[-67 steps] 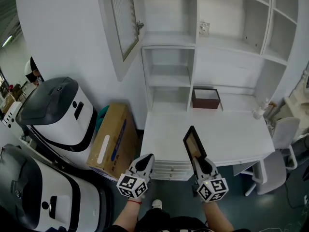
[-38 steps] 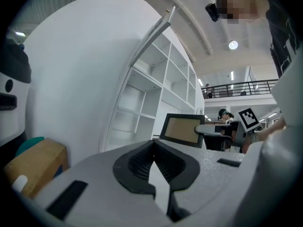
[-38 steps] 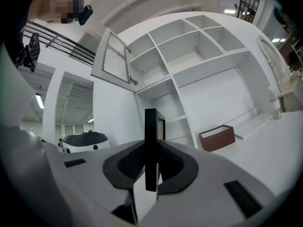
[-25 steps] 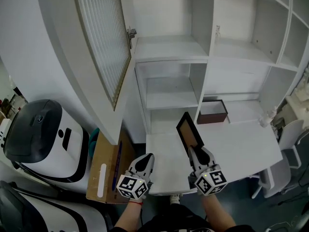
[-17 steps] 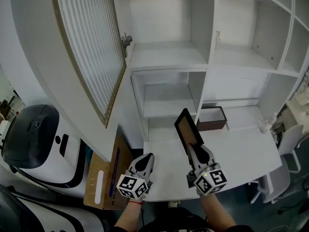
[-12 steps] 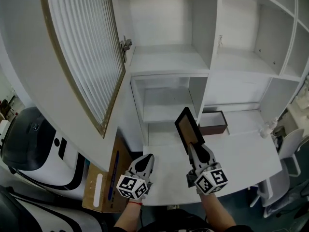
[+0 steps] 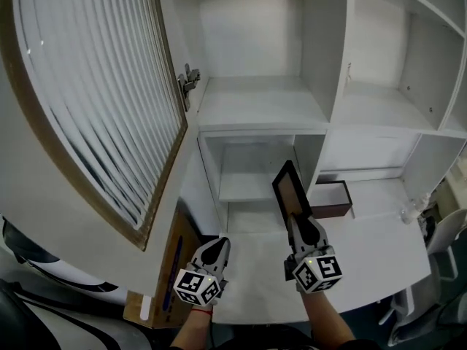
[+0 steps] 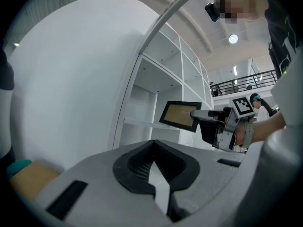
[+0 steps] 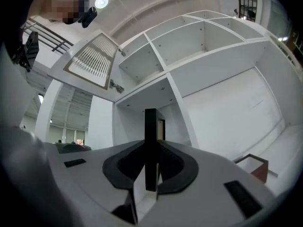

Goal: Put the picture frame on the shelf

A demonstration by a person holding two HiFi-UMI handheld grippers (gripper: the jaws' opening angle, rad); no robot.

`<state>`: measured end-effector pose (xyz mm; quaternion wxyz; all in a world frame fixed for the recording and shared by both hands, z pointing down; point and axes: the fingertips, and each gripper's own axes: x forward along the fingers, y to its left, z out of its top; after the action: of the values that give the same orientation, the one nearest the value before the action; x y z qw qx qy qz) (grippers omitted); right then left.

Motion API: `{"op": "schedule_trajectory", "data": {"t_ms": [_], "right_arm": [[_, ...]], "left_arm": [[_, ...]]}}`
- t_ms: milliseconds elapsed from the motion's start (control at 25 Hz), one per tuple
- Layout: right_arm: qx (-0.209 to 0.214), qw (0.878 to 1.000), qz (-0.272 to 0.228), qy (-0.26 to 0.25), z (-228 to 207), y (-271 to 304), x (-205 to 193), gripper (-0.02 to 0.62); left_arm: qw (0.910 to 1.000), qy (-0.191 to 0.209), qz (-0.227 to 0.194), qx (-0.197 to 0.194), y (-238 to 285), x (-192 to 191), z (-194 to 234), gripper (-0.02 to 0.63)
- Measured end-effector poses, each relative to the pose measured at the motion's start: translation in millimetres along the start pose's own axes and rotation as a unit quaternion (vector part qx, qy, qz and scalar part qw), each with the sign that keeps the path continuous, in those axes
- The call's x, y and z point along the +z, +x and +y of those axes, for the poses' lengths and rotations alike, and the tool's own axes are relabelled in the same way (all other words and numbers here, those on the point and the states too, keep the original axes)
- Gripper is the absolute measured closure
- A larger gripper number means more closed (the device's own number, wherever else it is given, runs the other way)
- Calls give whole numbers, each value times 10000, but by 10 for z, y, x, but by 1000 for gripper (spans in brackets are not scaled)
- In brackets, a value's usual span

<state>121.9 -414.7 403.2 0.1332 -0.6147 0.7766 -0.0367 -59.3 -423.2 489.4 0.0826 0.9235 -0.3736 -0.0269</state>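
Observation:
The picture frame, black-rimmed with a tan panel, stands tilted up in front of the white shelf unit. My right gripper is shut on its lower edge. In the right gripper view the frame shows edge-on between the pressed pads, with open shelf compartments beyond. From the left gripper view the frame and the right gripper float to the right. My left gripper is shut and holds nothing, low at the left of the desk.
A cabinet door with ribbed glass swings open at the left, close to my left side. A brown box sits on the white desk under the shelves. A cardboard carton stands beside the desk.
Both grippers and the view have moved closer to the shelf unit, and the frame has risen slightly. The open cabinet door now fills the left. The grip on the frame is unchanged.

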Motion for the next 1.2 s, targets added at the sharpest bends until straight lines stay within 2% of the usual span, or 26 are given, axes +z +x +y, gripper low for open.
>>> {"op": "schedule_trajectory", "data": {"t_ms": [280, 760, 1200], "right_arm": [[-189, 9993, -18, -310, -152, 321, 35, 532], [-478, 9988, -21, -140, -311, 590, 48, 532], [-959, 9953, -10, -117, -440, 739, 57, 532]], "left_arm": [[9997, -47, 116, 196, 118, -60, 119, 601], [9994, -36, 81, 330, 231, -53, 119, 601], [9992, -24, 279, -291, 444, -91, 153, 601]]}}
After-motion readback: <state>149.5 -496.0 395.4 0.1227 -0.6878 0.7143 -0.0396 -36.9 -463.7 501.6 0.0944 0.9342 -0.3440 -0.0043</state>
